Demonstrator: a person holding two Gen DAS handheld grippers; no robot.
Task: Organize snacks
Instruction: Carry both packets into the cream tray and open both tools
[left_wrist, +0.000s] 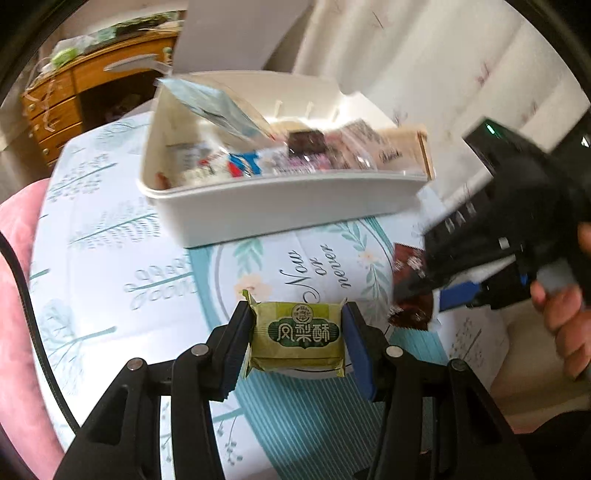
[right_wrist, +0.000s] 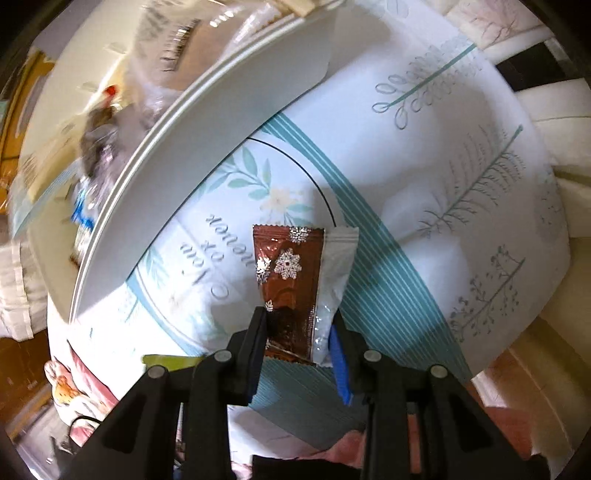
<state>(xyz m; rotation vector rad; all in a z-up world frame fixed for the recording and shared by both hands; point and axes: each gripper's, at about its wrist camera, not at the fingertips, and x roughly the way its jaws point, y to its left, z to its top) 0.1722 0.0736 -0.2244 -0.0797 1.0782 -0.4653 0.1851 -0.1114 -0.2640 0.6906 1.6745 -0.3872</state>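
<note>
Your left gripper (left_wrist: 297, 334) has its blue pads clamped on both ends of the green square pastry packet with white lettering (left_wrist: 298, 336), low in the centre of the left wrist view. Your right gripper (right_wrist: 300, 334) pinches the brown snowflake-printed wrapper with a silver edge (right_wrist: 291, 280), which sticks up toward mid-frame. Both hang over the white tablecloth with teal leaf prints (left_wrist: 122, 266). Upper centre in the left view, the cream plastic tub (left_wrist: 266, 210) sits crowded with blurred snack packets (left_wrist: 303, 151).
</note>
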